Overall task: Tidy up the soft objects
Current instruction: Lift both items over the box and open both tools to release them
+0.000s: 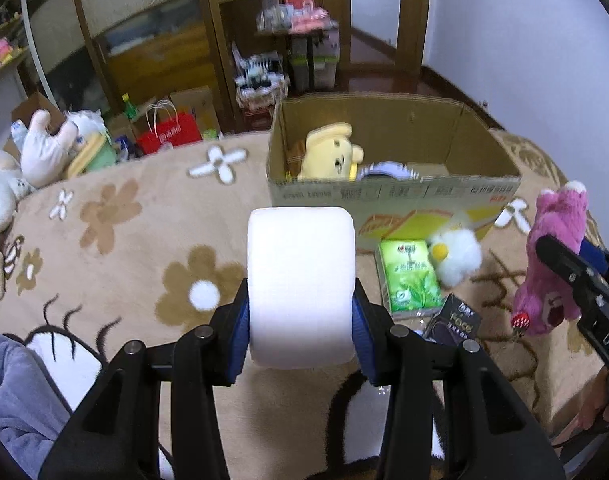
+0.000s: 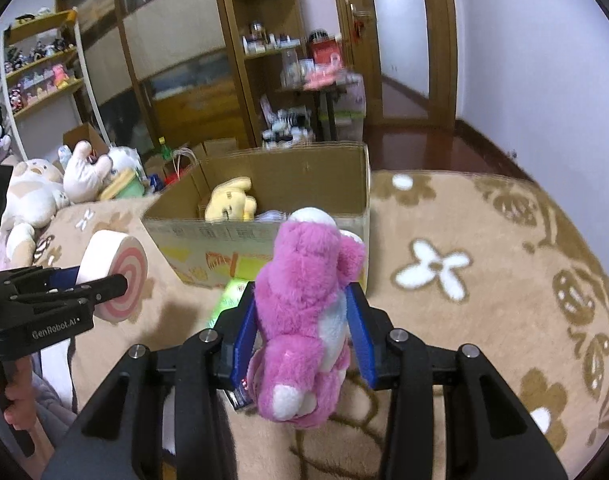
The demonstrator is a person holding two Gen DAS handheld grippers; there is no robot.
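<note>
Carry step. Left gripper (image 1: 300,312) pinching white roll cushion (image 1: 300,284), clear of blanket (image 1: 124,240). Right gripper (image 2: 300,320) clamped on pink bear (image 2: 304,320), also clear of blanket. Box (image 1: 392,196) far, open, yellow plush (image 1: 332,152) inside. Next: carry both over near rim, release inside.

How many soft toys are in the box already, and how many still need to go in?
Done: a yellow plush lies in the box. In hand: the left gripper holds a white roll cushion; the right gripper is closing on a pink bear. Left: the egg plush on the blanket.
</note>
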